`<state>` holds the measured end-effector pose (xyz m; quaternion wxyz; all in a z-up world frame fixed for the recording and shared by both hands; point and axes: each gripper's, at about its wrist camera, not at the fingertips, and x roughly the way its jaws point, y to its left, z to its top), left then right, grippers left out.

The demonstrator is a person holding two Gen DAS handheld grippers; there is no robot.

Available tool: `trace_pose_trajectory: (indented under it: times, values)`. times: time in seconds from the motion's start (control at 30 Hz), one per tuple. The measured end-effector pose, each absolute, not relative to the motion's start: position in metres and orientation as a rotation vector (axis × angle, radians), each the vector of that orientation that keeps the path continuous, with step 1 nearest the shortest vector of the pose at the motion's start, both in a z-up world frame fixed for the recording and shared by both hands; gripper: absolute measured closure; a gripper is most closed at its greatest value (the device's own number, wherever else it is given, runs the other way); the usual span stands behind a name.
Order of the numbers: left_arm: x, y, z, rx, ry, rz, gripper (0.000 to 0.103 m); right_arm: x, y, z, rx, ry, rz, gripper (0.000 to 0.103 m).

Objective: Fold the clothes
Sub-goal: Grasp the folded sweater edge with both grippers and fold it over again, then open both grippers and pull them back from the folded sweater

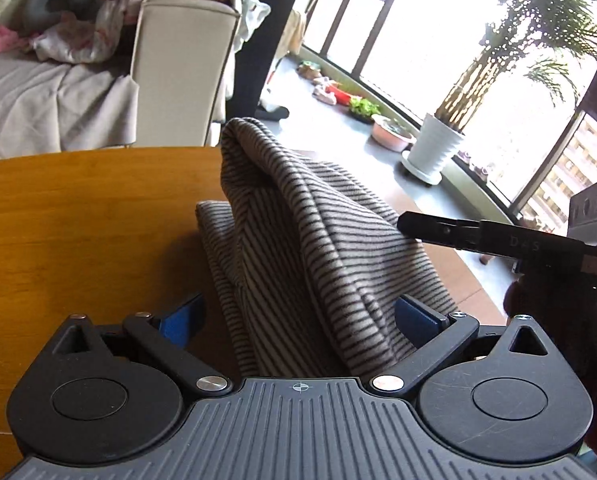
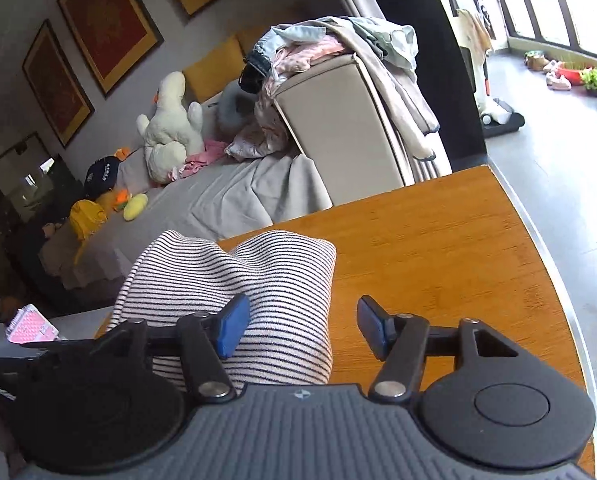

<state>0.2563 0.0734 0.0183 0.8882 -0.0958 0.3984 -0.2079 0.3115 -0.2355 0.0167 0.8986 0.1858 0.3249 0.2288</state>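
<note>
1. One striped garment (image 1: 298, 240) on the round wooden desk (image 1: 78, 220), bunched into a tall ridge; in the left wrist view its long axis runs away from the camera, peaking at the far end.
2. Soft knit, thin dark stripes on pale ground, folds rounded and layered; the desk is smooth amber wood grain.
3. Left gripper (image 1: 298, 316): two blue-padded fingers (image 1: 182, 318) spread wide, the cloth lying between them, released rather than pinched.
4. Right gripper (image 2: 302, 330): two fingers (image 2: 232, 330) spread apart too; the left pad sits over the cloth, the right one over bare desk, nothing clamped.
5. In the left wrist view the right gripper comes in from the right, fingertip touching the ridge's flank.
6. Behind: one grey sofa (image 2: 238, 188) heaped with clothes (image 2: 338, 44), one white plush duck (image 2: 170, 128), three framed pictures (image 2: 110, 20), one potted palm (image 1: 434, 148).
</note>
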Motion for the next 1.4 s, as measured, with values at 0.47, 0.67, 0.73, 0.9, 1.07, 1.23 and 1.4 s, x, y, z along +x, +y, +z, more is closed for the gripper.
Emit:
trace_pose_trajectory:
  times: [0.47,0.67,0.73,0.9,1.07,1.23,1.4]
  values:
    - [0.263,0.103,-0.002,-0.281,0.841,-0.458,0.019,0.303,-0.200,-0.004,0.393,0.815,0.578,0.044]
    - [0.257,0.151,-0.002,-0.294,0.776,-0.366,0.019,0.333,-0.130,-0.008,0.351,0.812,0.672,0.043]
    - [0.260,0.176,-0.005,-0.324,0.761,-0.327,0.019,0.346,-0.105,-0.010,0.330,0.801,0.700,0.040]
    - [0.273,0.214,-0.009,-0.376,0.731,-0.279,0.017,0.368,-0.060,-0.013,0.251,0.764,0.722,0.030]
    - [0.274,0.216,0.004,-0.330,0.719,-0.261,0.020,0.367,-0.059,-0.008,0.202,0.753,0.703,0.023]
    - [0.251,0.214,0.064,-0.168,0.514,-0.190,0.024,0.343,-0.055,0.015,0.022,0.631,0.664,0.024]
    - [0.298,0.213,0.078,-0.180,0.509,-0.298,0.026,0.305,-0.047,0.039,-0.046,0.499,0.728,0.057]
